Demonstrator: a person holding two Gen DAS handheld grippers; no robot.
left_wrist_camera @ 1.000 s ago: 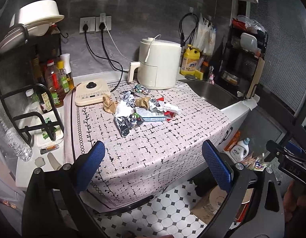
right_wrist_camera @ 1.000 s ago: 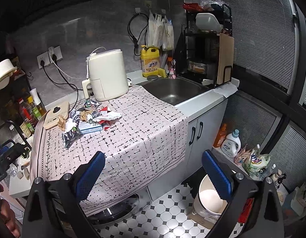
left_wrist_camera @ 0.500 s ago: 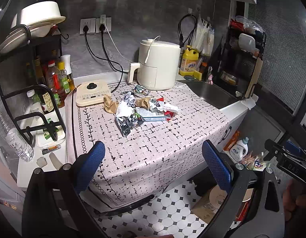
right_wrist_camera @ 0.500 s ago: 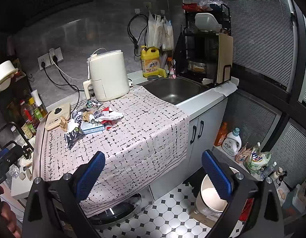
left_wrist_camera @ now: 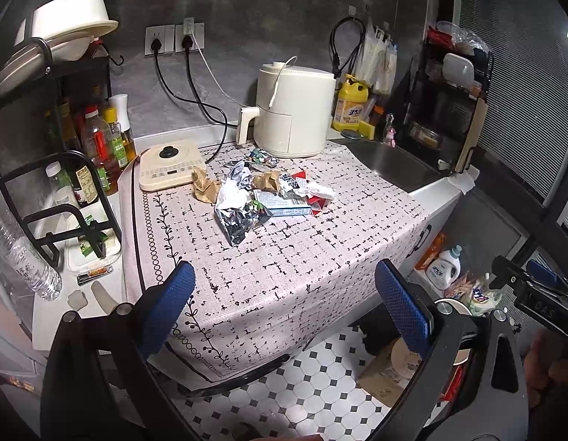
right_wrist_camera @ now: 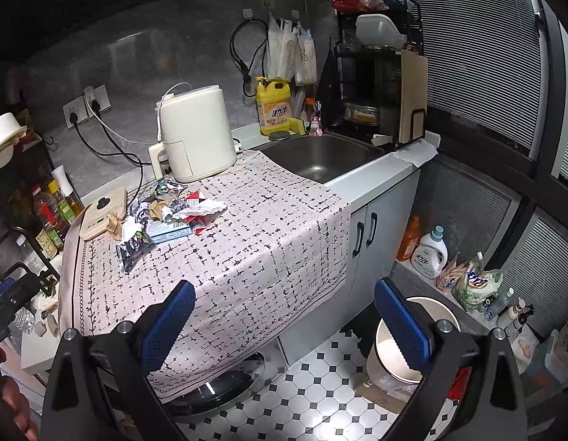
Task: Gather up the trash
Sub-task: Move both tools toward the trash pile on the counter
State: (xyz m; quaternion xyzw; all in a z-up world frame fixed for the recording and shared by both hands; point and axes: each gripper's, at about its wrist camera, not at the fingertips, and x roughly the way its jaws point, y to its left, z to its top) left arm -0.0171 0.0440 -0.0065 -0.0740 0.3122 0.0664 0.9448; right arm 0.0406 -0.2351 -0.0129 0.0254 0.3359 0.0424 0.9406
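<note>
A pile of trash (left_wrist_camera: pixel 261 191) lies mid-counter on a patterned cloth (left_wrist_camera: pixel 284 257): crumpled brown paper, foil wrappers, a blue-white box and red scraps. It also shows in the right wrist view (right_wrist_camera: pixel 162 217). A white trash bin (right_wrist_camera: pixel 401 345) stands open on the tiled floor by the cabinet; its rim shows in the left wrist view (left_wrist_camera: pixel 405 356). My left gripper (left_wrist_camera: pixel 284 305) is open and empty, held off the counter's front edge. My right gripper (right_wrist_camera: pixel 284 319) is open and empty, over the cloth's hanging edge and the floor.
A cream air fryer (left_wrist_camera: pixel 291 110) stands behind the trash, an induction hob (left_wrist_camera: pixel 168 169) to its left. Bottles in a black rack (left_wrist_camera: pixel 96 139) at the left. A sink (right_wrist_camera: pixel 320 154) at the right. Detergent bottles (right_wrist_camera: pixel 431 253) on the floor.
Both grippers have drifted slightly back and up from the counter; the views shift only a little. The trash has not moved.
</note>
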